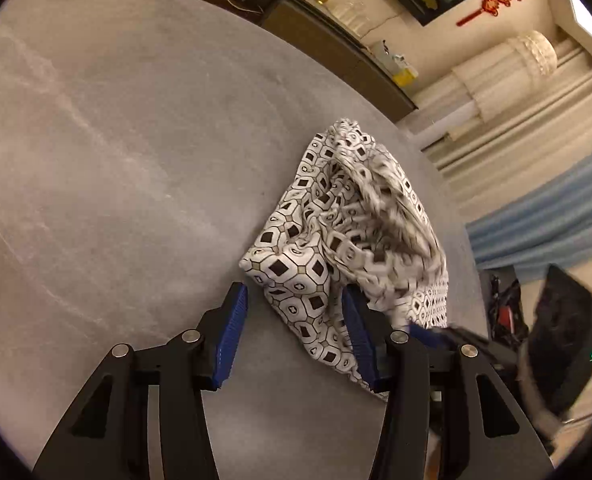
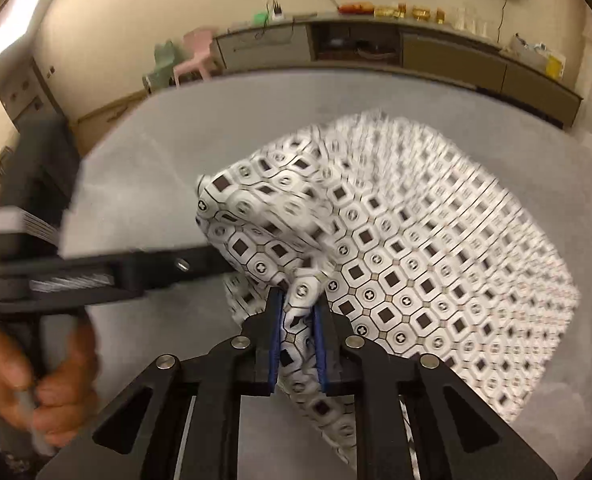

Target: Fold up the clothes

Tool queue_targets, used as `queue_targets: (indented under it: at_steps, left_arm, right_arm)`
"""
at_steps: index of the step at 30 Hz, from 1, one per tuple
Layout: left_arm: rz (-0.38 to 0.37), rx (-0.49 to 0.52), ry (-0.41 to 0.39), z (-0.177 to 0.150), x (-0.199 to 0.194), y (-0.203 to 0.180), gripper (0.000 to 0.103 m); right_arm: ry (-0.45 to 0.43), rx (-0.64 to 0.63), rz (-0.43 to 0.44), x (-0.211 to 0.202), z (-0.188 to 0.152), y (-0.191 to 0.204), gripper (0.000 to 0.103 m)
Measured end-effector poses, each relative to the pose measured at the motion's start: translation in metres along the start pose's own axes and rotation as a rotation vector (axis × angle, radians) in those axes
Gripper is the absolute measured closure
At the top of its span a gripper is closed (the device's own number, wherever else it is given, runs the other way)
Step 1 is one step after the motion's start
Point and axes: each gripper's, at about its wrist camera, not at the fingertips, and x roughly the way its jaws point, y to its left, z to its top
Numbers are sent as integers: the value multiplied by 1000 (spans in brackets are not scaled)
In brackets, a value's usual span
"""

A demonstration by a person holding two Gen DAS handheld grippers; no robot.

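Note:
A white cloth with a black square pattern [image 1: 352, 232] lies bunched on the grey table [image 1: 115, 152]. My left gripper [image 1: 293, 300] is open, its blue pads either side of the cloth's near corner, which rests between them ungripped. In the right wrist view the cloth [image 2: 416, 264] spreads wide and blurred. My right gripper [image 2: 298, 300] is shut on a fold of its near edge and lifts it. The left gripper [image 2: 135, 272] reaches in from the left, held by a hand [image 2: 35, 380].
A long sideboard [image 2: 376, 52] with small items runs along the far wall. A pink stool [image 2: 193, 56] stands at its left end. Curtains [image 1: 528, 120] hang beyond the table's right edge [image 1: 462, 240]. Dark equipment [image 1: 568, 336] sits low at the right.

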Motion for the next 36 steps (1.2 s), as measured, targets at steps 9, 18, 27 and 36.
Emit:
queue_targets:
  at_steps: [9, 18, 27, 36]
  left_arm:
    - [33, 223, -174, -8, -43, -59, 51]
    - [202, 411, -151, -17, -5, -99, 51]
    - [400, 301, -43, -11, 25, -68, 44]
    - [379, 415, 90, -51, 24, -122, 49]
  right_arm:
    - [0, -112, 36, 13, -9, 1, 61]
    - [-105, 11, 119, -44, -66, -33, 65]
    - [-16, -25, 100, -22, -73, -56, 69]
    - [73, -78, 28, -40, -77, -121, 65]
